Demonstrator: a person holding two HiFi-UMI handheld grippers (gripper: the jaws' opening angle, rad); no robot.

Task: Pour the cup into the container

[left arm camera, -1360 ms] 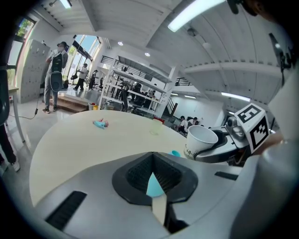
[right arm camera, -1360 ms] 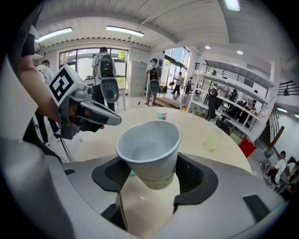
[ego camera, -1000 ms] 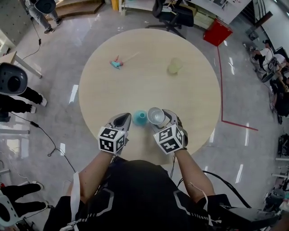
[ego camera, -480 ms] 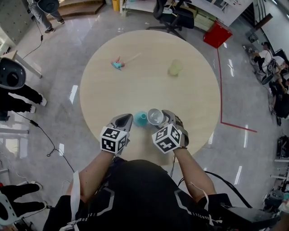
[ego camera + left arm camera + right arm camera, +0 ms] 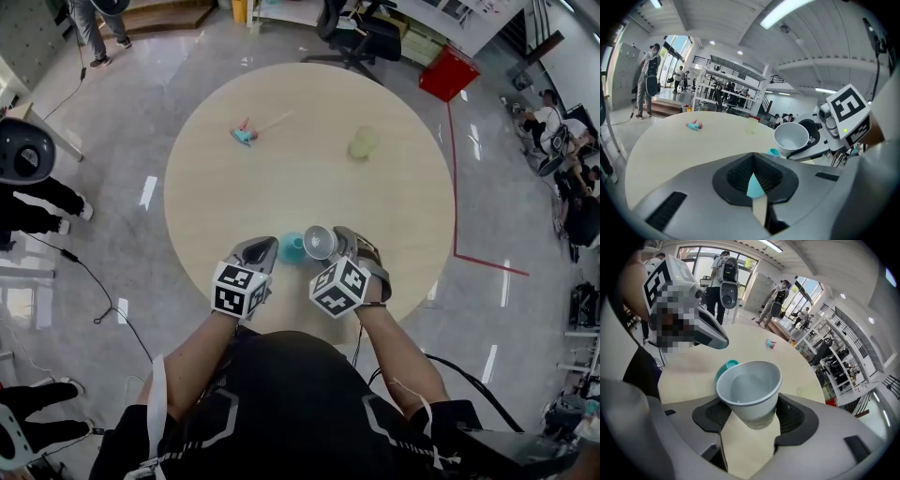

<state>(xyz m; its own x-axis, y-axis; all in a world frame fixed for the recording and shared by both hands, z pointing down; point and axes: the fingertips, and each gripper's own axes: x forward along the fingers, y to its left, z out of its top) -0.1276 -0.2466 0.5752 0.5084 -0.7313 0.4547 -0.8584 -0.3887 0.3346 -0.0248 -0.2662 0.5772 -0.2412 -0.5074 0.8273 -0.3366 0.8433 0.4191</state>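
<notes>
Cup just beside teal container — pour step.
Right hand-held gripper grips it, tilted; left hand-held gripper narrow, empty. Best to bring lip over the rim, then tip slowly.

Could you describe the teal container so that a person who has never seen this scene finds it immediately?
On the round wooden table, look at the near edge. The teal container stands there, just left of the white cup held in the right gripper. The only other teal thing lies far across the table and has a pale stick.
</notes>
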